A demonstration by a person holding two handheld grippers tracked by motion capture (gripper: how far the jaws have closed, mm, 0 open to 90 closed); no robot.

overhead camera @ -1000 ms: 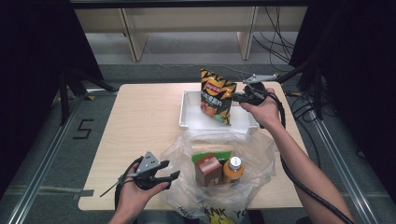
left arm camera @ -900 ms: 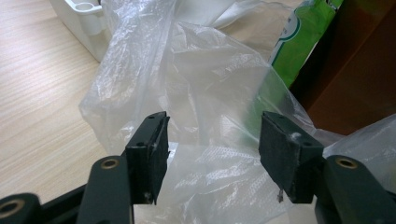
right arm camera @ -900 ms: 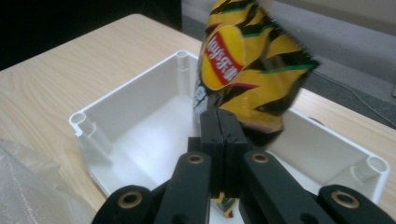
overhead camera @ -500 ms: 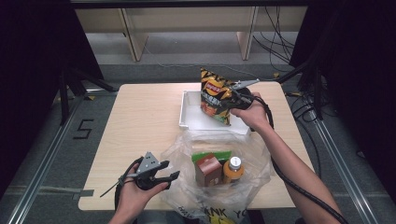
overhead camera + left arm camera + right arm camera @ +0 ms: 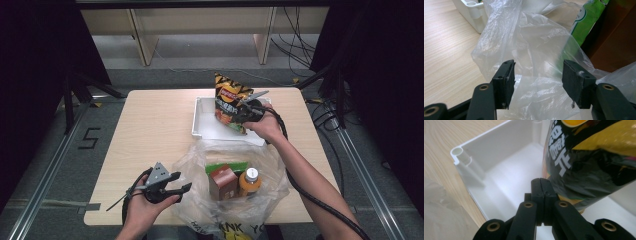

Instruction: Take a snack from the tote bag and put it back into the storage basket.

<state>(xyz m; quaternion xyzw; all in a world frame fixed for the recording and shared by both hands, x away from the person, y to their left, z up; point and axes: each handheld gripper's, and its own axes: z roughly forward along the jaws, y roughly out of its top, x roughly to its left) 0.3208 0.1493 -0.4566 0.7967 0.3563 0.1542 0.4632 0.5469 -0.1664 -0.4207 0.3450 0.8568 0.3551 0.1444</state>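
Observation:
A black, yellow and orange chip bag [image 5: 227, 102] stands upright over the white tray [image 5: 200, 127], its lower end inside the tray. My right gripper [image 5: 239, 116] is shut on the bag's lower edge. In the right gripper view the shut jaws [image 5: 541, 185] meet at the chip bag [image 5: 594, 157] above the tray's floor [image 5: 506, 182]. My left gripper [image 5: 182, 182] rests open at the left edge of the clear plastic bag [image 5: 195, 160]. In the left gripper view its jaws [image 5: 537, 80] stand wide apart, with loose plastic film [image 5: 529, 37] between and behind them.
Inside the plastic bag sit a brown carton [image 5: 220, 182], a green packet [image 5: 225, 166] and an orange bottle with a white cap [image 5: 249, 181]. The bag lies at the table's near edge. Bare wooden tabletop [image 5: 150, 125] spreads to the left of the tray.
My right hand has come down and slightly left, lowering the chip bag into the tray. The left gripper has stayed where it was.

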